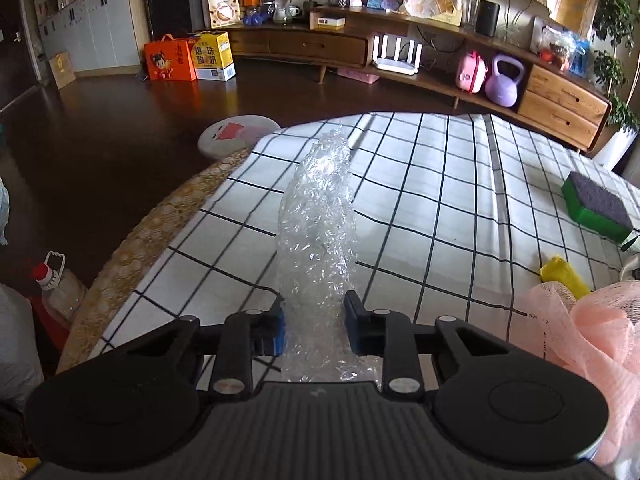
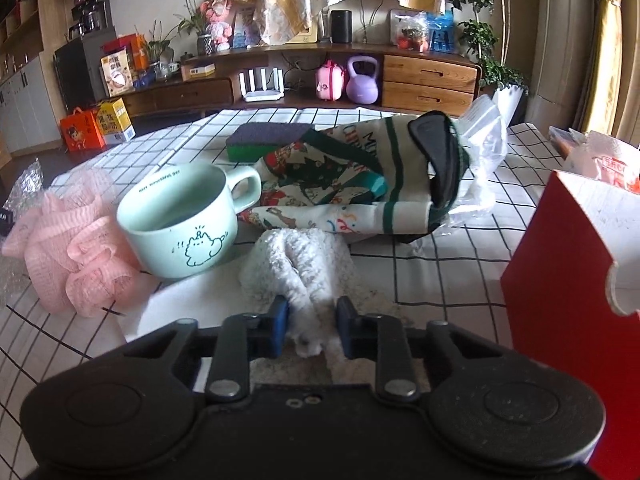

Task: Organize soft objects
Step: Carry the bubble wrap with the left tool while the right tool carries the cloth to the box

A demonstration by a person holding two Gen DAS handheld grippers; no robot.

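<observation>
A crumpled strip of clear bubble wrap [image 1: 318,220] stands up from the checked tablecloth [image 1: 460,200]; my left gripper [image 1: 314,326] is shut on its lower end, blue pads pressing both sides. In the right wrist view my right gripper [image 2: 312,326] is shut on a fold of a fluffy white cloth [image 2: 298,264] lying on the table. A pink mesh bath pouf [image 2: 68,248] lies left of a mint green mug [image 2: 180,220]; the pink mesh bath pouf [image 1: 592,320] also shows at the left view's right edge. A printed fabric bag [image 2: 360,176] lies behind the cloth.
A green scouring sponge [image 1: 598,206] and a yellow roll [image 1: 562,274] lie on the cloth at the right. A red open box [image 2: 576,280] stands close on the right. The table's left edge [image 1: 132,248] drops to dark floor, with a plastic bottle [image 1: 56,288] below.
</observation>
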